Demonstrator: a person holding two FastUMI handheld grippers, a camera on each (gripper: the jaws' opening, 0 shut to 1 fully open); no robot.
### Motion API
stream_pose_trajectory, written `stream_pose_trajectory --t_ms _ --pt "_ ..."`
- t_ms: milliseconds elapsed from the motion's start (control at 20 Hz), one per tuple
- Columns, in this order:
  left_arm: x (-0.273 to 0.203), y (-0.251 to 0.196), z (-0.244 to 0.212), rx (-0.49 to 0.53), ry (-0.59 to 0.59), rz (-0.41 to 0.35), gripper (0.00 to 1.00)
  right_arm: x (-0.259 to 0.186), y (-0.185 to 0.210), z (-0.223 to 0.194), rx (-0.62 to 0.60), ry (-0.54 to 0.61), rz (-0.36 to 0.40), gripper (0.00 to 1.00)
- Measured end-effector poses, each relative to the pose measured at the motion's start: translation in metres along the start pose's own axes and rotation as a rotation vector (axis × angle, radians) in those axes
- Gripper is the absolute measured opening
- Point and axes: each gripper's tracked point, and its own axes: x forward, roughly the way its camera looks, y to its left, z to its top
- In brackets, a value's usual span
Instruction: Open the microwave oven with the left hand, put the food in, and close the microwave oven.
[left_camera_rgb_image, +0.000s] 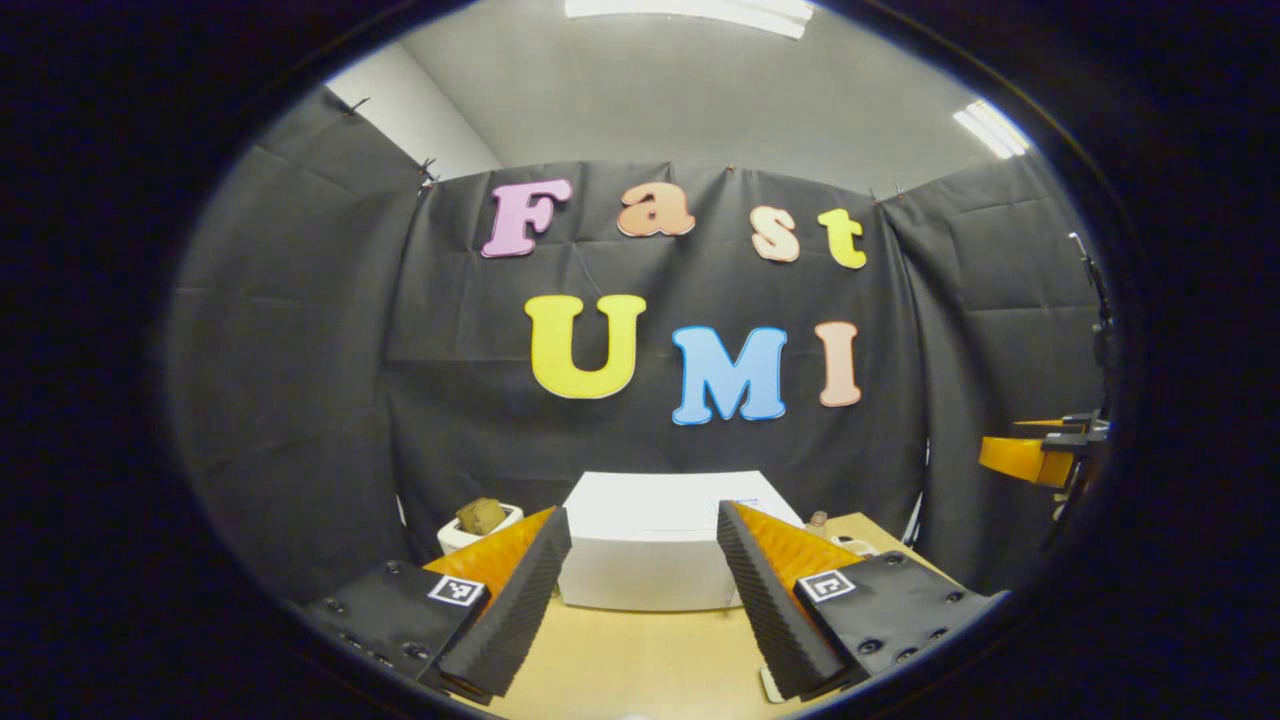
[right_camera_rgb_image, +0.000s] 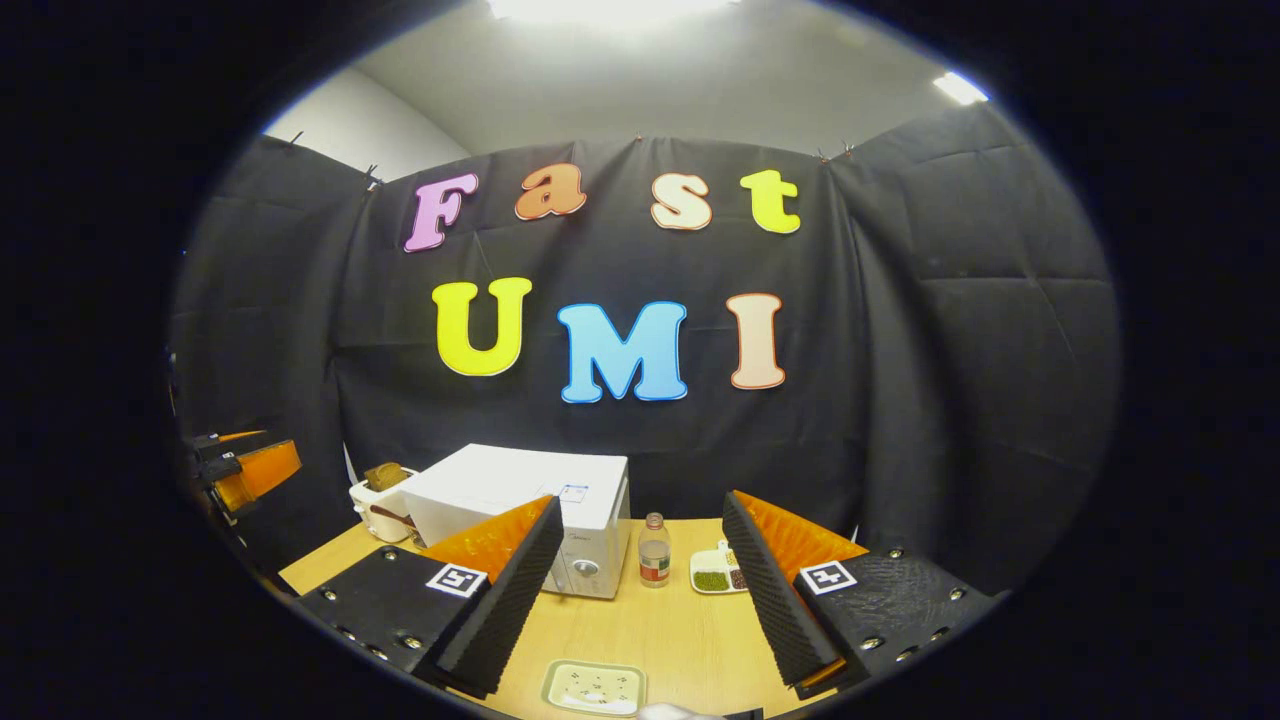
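Note:
A white microwave oven (left_camera_rgb_image: 650, 540) stands on the wooden table, its door closed; in the right gripper view the microwave oven (right_camera_rgb_image: 530, 510) sits left of centre with its dial facing me. My left gripper (left_camera_rgb_image: 640, 590) hangs open above the table, in front of the oven and apart from it. My right gripper (right_camera_rgb_image: 640, 590) is open too, with nothing between its fingers. A pale rectangular plate (right_camera_rgb_image: 594, 688) with small bits of food lies on the table just below the right gripper. At the right edge of the left gripper view the right gripper (left_camera_rgb_image: 1040, 455) shows from afar.
A white toaster with bread (right_camera_rgb_image: 383, 500) stands left of the oven, and shows as the toaster (left_camera_rgb_image: 478, 525) in the left gripper view. A small bottle (right_camera_rgb_image: 654, 550) and a dish of green and dark food (right_camera_rgb_image: 715, 575) stand right of the oven. The table (right_camera_rgb_image: 660, 630) has free room in front.

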Motion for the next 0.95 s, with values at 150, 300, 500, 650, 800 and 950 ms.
stream_pose_trajectory --t_ms 150,300,500,650,800,950 --pt "-0.008 -0.006 0.01 0.006 -0.013 -0.011 0.99 -0.005 -0.006 0.004 0.0 -0.009 -0.02 0.98" --pt "-0.012 -0.016 0.018 0.016 -0.037 -0.032 0.99 -0.01 -0.005 0.004 0.021 -0.002 -0.027 0.98" --pt "-0.015 -0.02 0.025 0.043 -0.057 -0.037 0.99 -0.016 -0.012 0.01 0.034 -0.026 -0.049 0.98" --pt "-0.018 -0.02 0.026 0.045 -0.059 -0.037 0.99 -0.019 -0.014 0.013 0.04 -0.037 -0.051 0.98" --pt "-0.021 -0.022 0.028 0.035 -0.063 -0.035 0.99 -0.021 -0.012 0.017 0.035 -0.044 -0.038 0.98" --pt "-0.023 -0.022 0.034 0.05 -0.079 -0.023 0.99 -0.025 -0.012 0.023 0.028 -0.058 -0.031 0.98"
